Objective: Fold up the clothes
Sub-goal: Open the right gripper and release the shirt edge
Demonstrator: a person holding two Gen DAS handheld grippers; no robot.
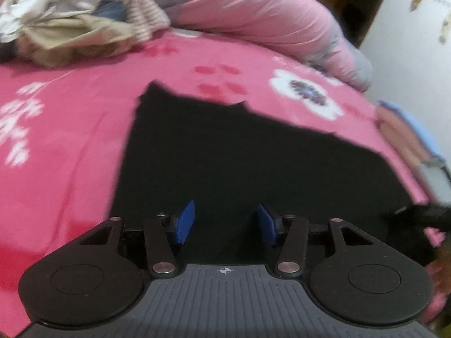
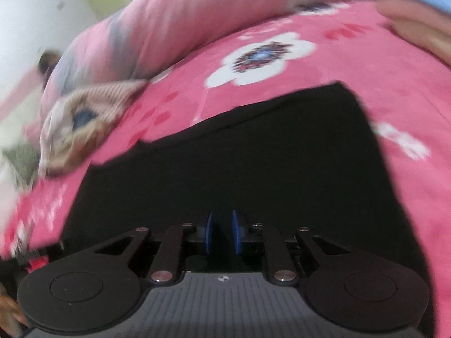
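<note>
Left wrist view: the left gripper (image 1: 225,222) hangs low over a black garment (image 1: 239,155) spread flat across the centre and lower half of the frame on a pink flowered bed sheet (image 1: 70,140), jaws released with a wide gap. In the right wrist view the right gripper (image 2: 222,232) has its jaws nearly together; whether cloth is pinched between them I cannot tell, black against black. To fold well, I judge each gripper should take an edge at matching points, lift little, and lay it over evenly so no crease bunches. A heap of loose clothes (image 1: 76,19) sits at upper left, a rolled pink quilt (image 1: 253,8) along the top, a white wall (image 1: 417,56) at the right. Both views are motion-blurred.
</note>
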